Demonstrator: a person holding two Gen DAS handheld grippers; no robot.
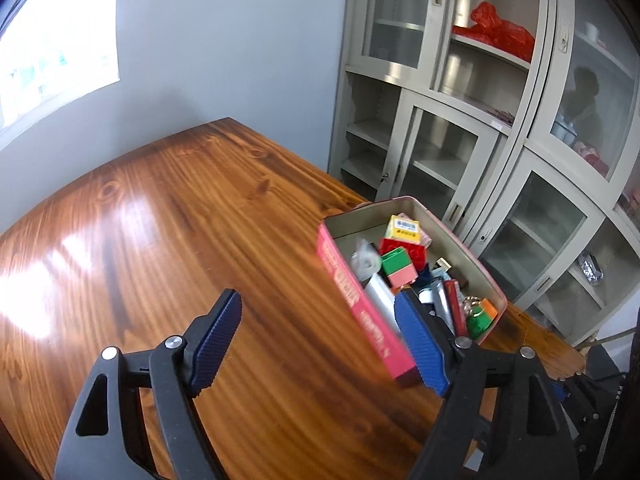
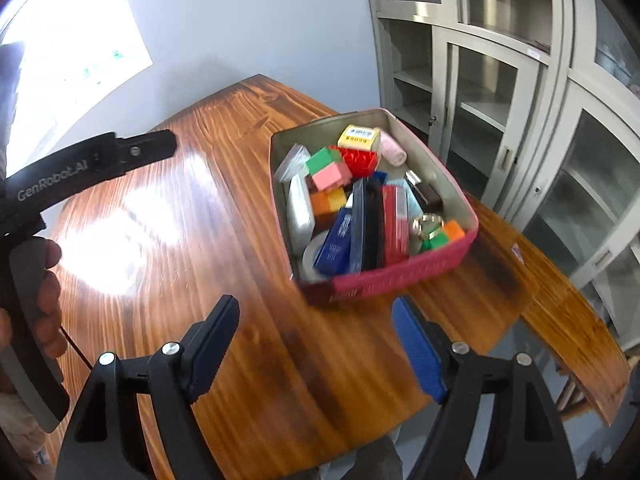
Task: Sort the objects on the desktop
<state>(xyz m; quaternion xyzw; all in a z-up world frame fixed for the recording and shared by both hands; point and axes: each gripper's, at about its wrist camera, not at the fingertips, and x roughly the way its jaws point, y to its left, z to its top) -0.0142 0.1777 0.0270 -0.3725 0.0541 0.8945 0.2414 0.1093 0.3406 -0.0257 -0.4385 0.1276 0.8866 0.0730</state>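
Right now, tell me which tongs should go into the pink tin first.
Right, probably. The right tongs stand open facing the pink tin squarely; the left tongs aim mostly at bare table.

Ahead of the tongs, a glossy varnished wooden table (image 2: 208, 208) is gleaming; the pink, matt-lined metal tin (image 2: 400, 280) is holding shiny plastic bricks (image 2: 330, 168).
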